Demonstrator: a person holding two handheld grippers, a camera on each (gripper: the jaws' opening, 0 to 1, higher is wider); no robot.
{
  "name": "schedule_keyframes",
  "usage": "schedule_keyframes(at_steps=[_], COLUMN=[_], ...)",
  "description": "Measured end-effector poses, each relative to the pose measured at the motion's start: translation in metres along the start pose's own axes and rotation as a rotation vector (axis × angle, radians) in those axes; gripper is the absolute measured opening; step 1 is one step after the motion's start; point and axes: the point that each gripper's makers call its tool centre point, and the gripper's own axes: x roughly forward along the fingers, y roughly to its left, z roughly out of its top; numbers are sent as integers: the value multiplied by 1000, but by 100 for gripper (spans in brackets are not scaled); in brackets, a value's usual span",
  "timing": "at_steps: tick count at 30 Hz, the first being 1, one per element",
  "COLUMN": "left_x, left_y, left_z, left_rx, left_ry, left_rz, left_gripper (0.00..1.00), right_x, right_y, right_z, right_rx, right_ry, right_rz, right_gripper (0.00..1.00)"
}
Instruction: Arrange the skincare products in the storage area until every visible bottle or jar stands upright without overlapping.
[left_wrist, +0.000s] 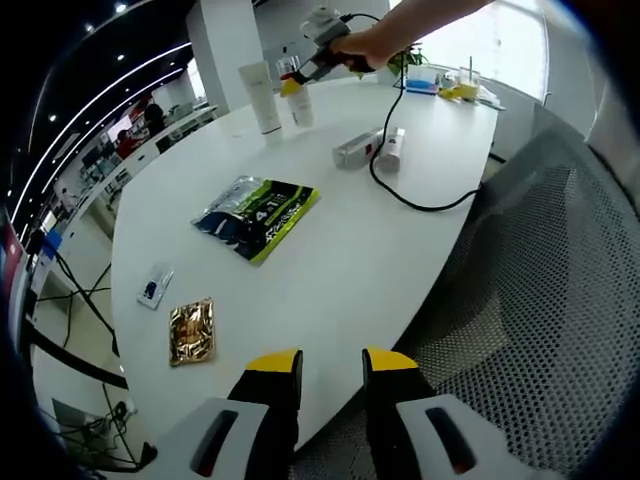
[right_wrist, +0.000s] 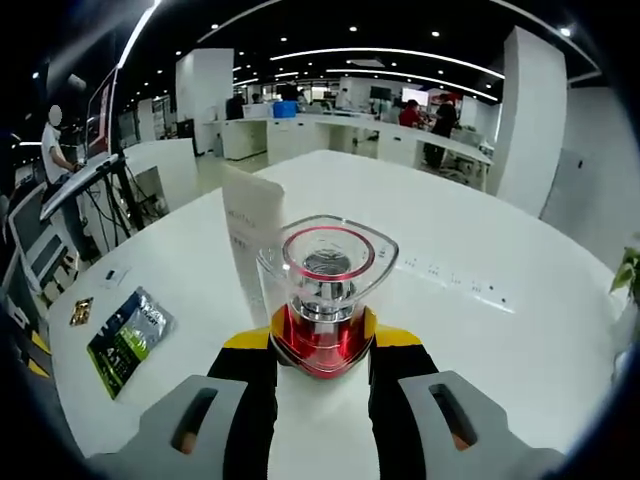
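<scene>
Tongs on the right (right_wrist: 321, 350) pinch a red bottle (right_wrist: 325, 300) just before a white tube (right_wrist: 250, 235), while left tongs (left_wrist: 332, 375) hang spread over the tabletop (left_wrist: 330, 270) edge.

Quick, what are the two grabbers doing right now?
Left gripper: open, holding nothing, hovering at the white table edge.
Right gripper: shut on the clear-capped red bottle, upright beside the white tube.

Both views across one shared white table (left_wrist: 330, 250)
</scene>
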Motion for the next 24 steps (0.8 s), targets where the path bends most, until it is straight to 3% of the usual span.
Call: schedule_keyframes(at_steps=[17,24], left_x=[1,1], left_y=[-1,-1], left_z=[-1,-1], left_rx=[-2,6], left_ry=[4,5], left_rz=[-4,-7], left_gripper=[24,24], right_x=[19,15], right_y=[-12,-10], right_z=[-7,-5], right_rx=[-20,-47], right_ry=[16,-16], right_rz=[-14,-15], right_gripper=[31,32])
